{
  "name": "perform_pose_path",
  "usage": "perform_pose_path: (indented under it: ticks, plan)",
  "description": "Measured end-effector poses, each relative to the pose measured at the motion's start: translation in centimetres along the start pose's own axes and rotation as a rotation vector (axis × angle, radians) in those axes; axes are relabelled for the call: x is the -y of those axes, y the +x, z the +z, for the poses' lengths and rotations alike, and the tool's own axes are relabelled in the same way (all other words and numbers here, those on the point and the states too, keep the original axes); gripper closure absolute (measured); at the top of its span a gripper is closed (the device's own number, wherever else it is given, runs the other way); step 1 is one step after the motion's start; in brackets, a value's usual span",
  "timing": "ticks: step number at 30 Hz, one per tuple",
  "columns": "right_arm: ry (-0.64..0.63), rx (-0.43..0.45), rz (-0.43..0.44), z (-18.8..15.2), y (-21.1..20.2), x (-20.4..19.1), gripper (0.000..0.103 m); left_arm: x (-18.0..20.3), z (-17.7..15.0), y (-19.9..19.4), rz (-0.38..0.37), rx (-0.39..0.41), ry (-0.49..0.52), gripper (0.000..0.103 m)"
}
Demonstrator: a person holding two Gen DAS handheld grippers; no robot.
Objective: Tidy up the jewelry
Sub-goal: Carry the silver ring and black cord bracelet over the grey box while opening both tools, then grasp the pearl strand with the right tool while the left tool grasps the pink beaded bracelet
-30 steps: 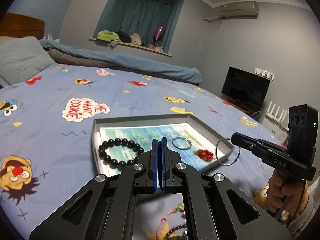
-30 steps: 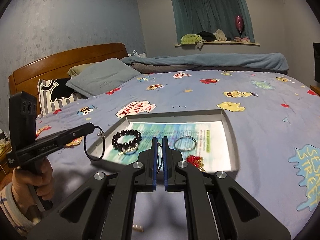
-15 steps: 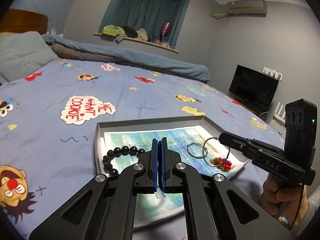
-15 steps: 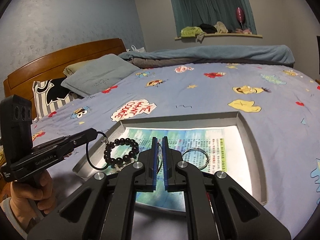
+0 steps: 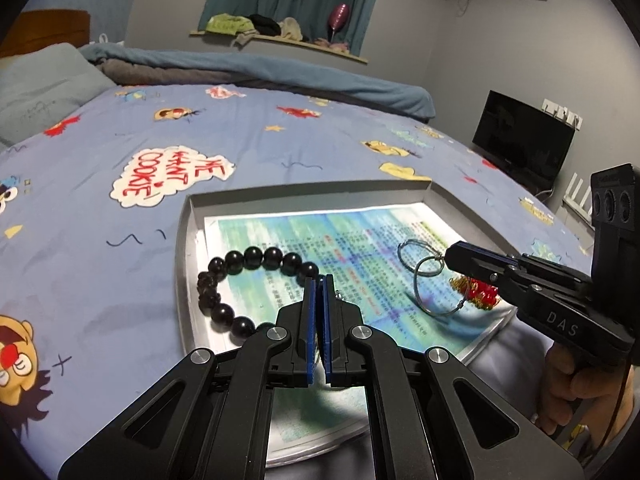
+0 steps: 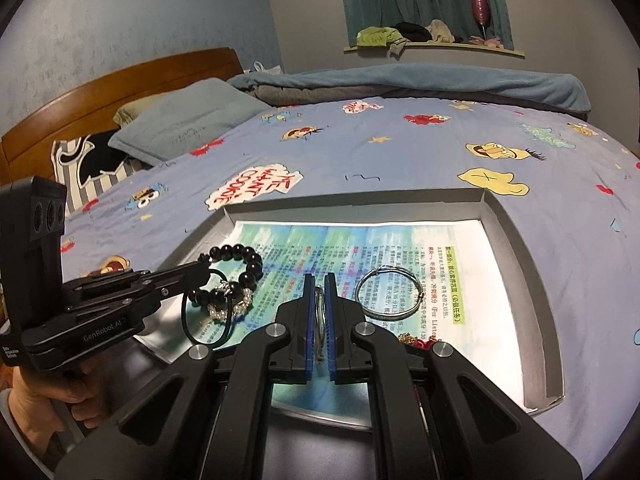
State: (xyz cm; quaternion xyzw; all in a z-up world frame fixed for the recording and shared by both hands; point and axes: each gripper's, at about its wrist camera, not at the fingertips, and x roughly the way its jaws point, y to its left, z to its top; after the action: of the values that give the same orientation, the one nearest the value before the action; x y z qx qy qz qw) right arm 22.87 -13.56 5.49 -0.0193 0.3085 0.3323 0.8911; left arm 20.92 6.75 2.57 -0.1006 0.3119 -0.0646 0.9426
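Note:
A shallow grey tray [image 5: 188, 264] [image 6: 516, 248] lined with a printed sheet lies on the bed. In it are a black bead bracelet [image 5: 244, 258] [image 6: 250, 264], a silver bangle [image 6: 386, 294] [image 5: 412, 246] and a red and gold piece [image 5: 482, 292] [image 6: 416, 340]. My left gripper [image 5: 319, 280] [image 6: 206, 266] is shut on a black cord loop with pearl beads [image 6: 234, 302], which hangs over the tray's left part. My right gripper [image 6: 319, 280] [image 5: 450, 254] is shut on a thin silver ring [image 5: 436, 292] [image 6: 319, 312] that dangles above the red piece.
The tray sits on a blue cartoon bedsheet [image 5: 100, 240]. Pillows [image 6: 188, 124] and a wooden headboard [image 6: 132, 80] are at the far left, a rolled blanket [image 5: 260, 76] along the back. A dark TV [image 5: 524, 140] stands right. A hand [image 6: 44, 396] holds each gripper.
Both grippers have come forward and down over the tray. The cord loop and the silver ring, earlier near the tray's edges, now hang above its inside.

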Motion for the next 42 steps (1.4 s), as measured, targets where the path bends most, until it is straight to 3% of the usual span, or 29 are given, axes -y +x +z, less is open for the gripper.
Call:
perform_pose_path:
  ticks: [5,7,11,14,18,24,33,42]
  plan:
    - [0.002,-0.01,-0.004,-0.2,0.2,0.1,0.098,0.0,-0.1,0.4,0.009,-0.017,0.004,0.099]
    - [0.007,-0.011,-0.003,-0.2,0.2,0.3,0.098,0.0,-0.1,0.4,0.013,-0.02,0.005,0.094]
    - [0.006,0.0,-0.002,-0.1,-0.1,0.2,0.098,0.2,-0.2,0.0,0.025,-0.004,0.016,0.075]
    - [0.005,0.012,-0.002,-0.1,-0.5,0.2,0.094,0.5,-0.3,-0.5,0.034,0.016,0.031,0.053]
    - [0.007,0.042,0.004,-0.3,-1.5,0.3,0.08,0.9,-0.3,-1.3,0.03,0.042,0.051,0.036]
    - [0.004,0.067,0.004,-0.7,-3.0,0.5,0.072,1.1,-0.5,-2.3,0.034,0.067,0.064,0.026]
    - [-0.034,0.086,0.009,-2.2,-5.4,-0.2,0.06,1.3,-1.4,-4.0,0.028,0.087,0.085,0.02]
    - [-0.102,0.068,0.017,-4.5,-7.2,-1.8,0.055,0.4,-2.6,-6.2,0.029,0.109,0.076,0.018]
